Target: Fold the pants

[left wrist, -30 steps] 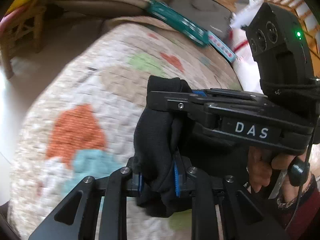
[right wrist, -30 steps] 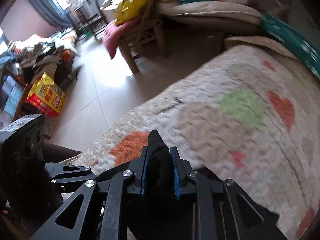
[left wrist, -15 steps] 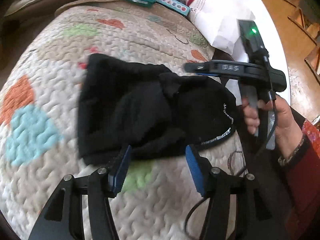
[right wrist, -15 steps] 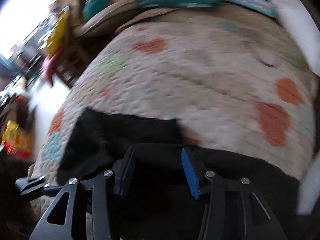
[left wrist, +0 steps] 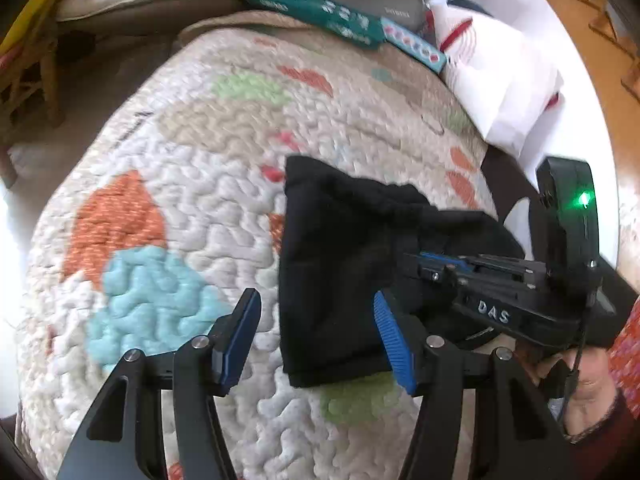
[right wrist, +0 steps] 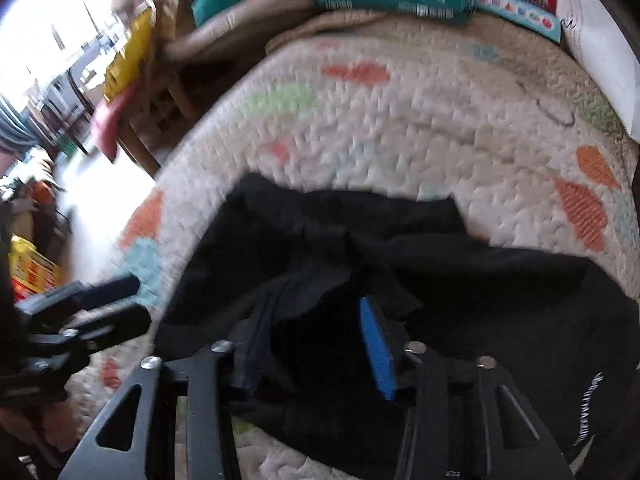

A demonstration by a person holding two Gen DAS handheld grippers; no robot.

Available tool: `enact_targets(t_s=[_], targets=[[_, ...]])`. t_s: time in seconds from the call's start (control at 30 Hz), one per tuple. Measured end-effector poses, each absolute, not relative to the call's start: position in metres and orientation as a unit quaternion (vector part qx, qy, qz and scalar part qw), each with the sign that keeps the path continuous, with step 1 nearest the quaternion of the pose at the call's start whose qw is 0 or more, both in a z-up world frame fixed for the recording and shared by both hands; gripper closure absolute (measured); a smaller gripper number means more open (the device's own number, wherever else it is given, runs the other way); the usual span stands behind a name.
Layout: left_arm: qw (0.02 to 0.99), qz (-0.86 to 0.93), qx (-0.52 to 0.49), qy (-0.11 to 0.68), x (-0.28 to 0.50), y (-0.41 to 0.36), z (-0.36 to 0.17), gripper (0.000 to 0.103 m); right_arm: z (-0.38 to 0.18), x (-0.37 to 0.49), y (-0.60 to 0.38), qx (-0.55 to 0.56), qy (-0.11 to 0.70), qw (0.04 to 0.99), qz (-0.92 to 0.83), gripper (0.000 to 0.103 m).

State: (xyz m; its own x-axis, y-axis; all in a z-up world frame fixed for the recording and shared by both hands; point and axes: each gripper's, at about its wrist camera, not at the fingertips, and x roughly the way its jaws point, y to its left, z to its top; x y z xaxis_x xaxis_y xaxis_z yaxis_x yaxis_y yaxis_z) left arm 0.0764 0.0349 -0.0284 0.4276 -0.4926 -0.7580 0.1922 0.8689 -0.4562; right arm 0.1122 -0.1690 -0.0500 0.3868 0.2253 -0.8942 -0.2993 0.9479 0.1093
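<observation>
The black pants lie folded into a rumpled bundle on the quilt, with only neatening seemingly left, as my left gripper hovers with jaws apart at their near edge and my right gripper spreads low over them.

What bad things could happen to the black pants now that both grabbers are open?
The black fabric pants lie bunched and lumpy on the quilted patchwork bedcover, so the fold may end up crooked. The right gripper has its jaws open around a raised wrinkle; closing there could grab only one layer and pull the fold apart. The left gripper hovers by the pants' edge and might drag it.
</observation>
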Motion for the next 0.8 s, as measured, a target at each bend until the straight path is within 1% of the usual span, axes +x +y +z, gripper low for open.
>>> enact_targets(t_s=[0.13,0.3,0.33,0.4,0.47,0.5,0.53,0.57,0.6,0.63,0.67,0.7,0.73,0.77,0.8], targets=[[0.821,-0.217,-0.136,0.51,0.077,0.019,-0.049,0.045,-0.053,0.115,-0.19,0.01,0.535,0.836,0.121,0.095],[0.832,-0.227,-0.13,0.489,0.073,0.016,-0.05,0.045,-0.054,0.119,-0.201,0.025,0.549,0.831,0.09,0.095],[0.832,-0.229,-0.132,0.487,0.072,0.017,-0.051,0.045,-0.045,0.119,-0.199,0.012,0.537,0.84,0.074,0.089],[0.833,-0.232,-0.135,0.484,0.073,0.017,-0.051,0.045,-0.027,0.122,-0.192,-0.016,0.508,0.859,0.066,0.088],[0.833,-0.236,-0.134,0.482,0.073,0.016,-0.05,0.045,-0.01,0.132,-0.179,-0.022,0.484,0.869,0.1,0.084],[0.833,-0.236,-0.134,0.481,0.073,0.015,-0.05,0.045,-0.007,0.137,-0.172,-0.023,0.481,0.868,0.117,0.076],[0.834,-0.235,-0.135,0.481,0.073,0.015,-0.05,0.045,-0.005,0.144,-0.161,-0.026,0.481,0.865,0.143,0.066],[0.835,-0.233,-0.135,0.48,0.073,0.015,-0.05,0.045,-0.005,0.153,-0.147,-0.034,0.481,0.859,0.174,0.061],[0.836,-0.232,-0.134,0.479,0.072,0.016,-0.049,0.045,-0.009,0.161,-0.132,-0.051,0.484,0.851,0.198,0.053],[0.837,-0.232,-0.133,0.478,0.072,0.015,-0.049,0.045,-0.014,0.168,-0.118,-0.071,0.491,0.842,0.213,0.049],[0.837,-0.23,-0.133,0.478,0.072,0.015,-0.05,0.045,-0.02,0.175,-0.106,-0.09,0.498,0.834,0.218,0.049],[0.838,-0.23,-0.133,0.478,0.072,0.015,-0.05,0.045,-0.025,0.178,-0.096,-0.107,0.505,0.827,0.222,0.049],[0.838,-0.228,-0.133,0.478,0.072,0.014,-0.05,0.045,-0.036,0.187,-0.083,-0.131,0.525,0.81,0.228,0.056],[0.838,-0.228,-0.133,0.477,0.073,0.014,-0.051,0.045,-0.048,0.194,-0.075,-0.154,0.544,0.794,0.222,0.076],[0.838,-0.228,-0.133,0.477,0.073,0.013,-0.051,0.045,-0.055,0.199,-0.07,-0.169,0.555,0.786,0.213,0.093]])
